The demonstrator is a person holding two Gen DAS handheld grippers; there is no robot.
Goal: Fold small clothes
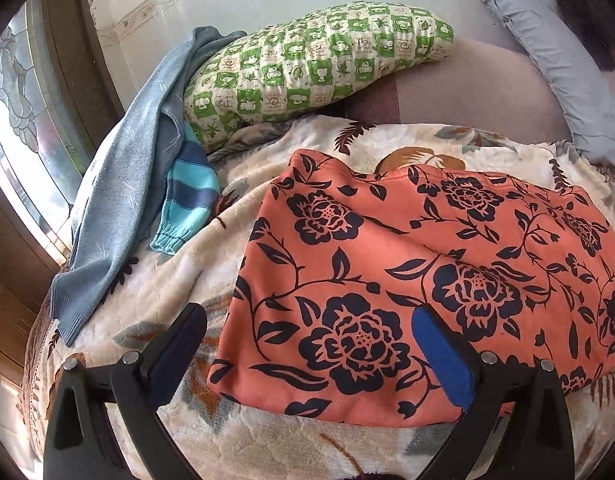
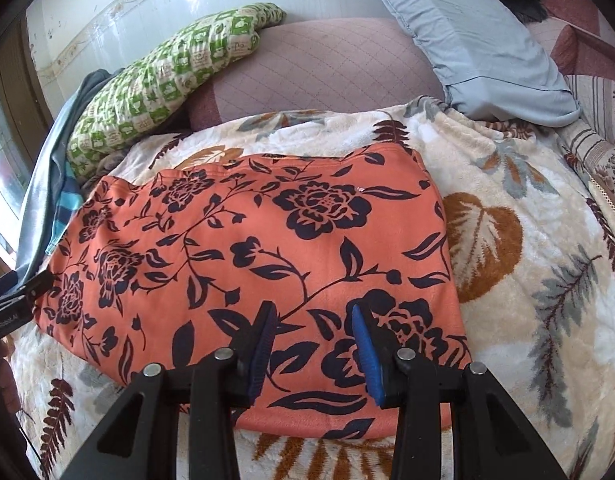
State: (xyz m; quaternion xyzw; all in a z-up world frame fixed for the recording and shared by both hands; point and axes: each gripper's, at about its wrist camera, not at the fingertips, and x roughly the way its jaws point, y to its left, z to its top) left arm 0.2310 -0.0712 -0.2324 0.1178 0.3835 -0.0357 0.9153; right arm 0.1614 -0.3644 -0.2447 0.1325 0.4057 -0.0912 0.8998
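An orange garment with dark blue flowers (image 1: 407,280) lies folded flat on the leaf-print blanket (image 1: 195,272). It also shows in the right wrist view (image 2: 259,264). My left gripper (image 1: 311,344) is open wide above the garment's near left corner, holding nothing. My right gripper (image 2: 313,332) is open above the garment's near right part, empty. The left gripper's tip shows at the left edge of the right wrist view (image 2: 23,296).
A grey-blue garment (image 1: 119,208) and a striped blue sleeve (image 1: 187,200) lie at the left by the window. A green checked pillow (image 1: 307,64) and a light blue pillow (image 2: 479,40) sit at the back against the wall.
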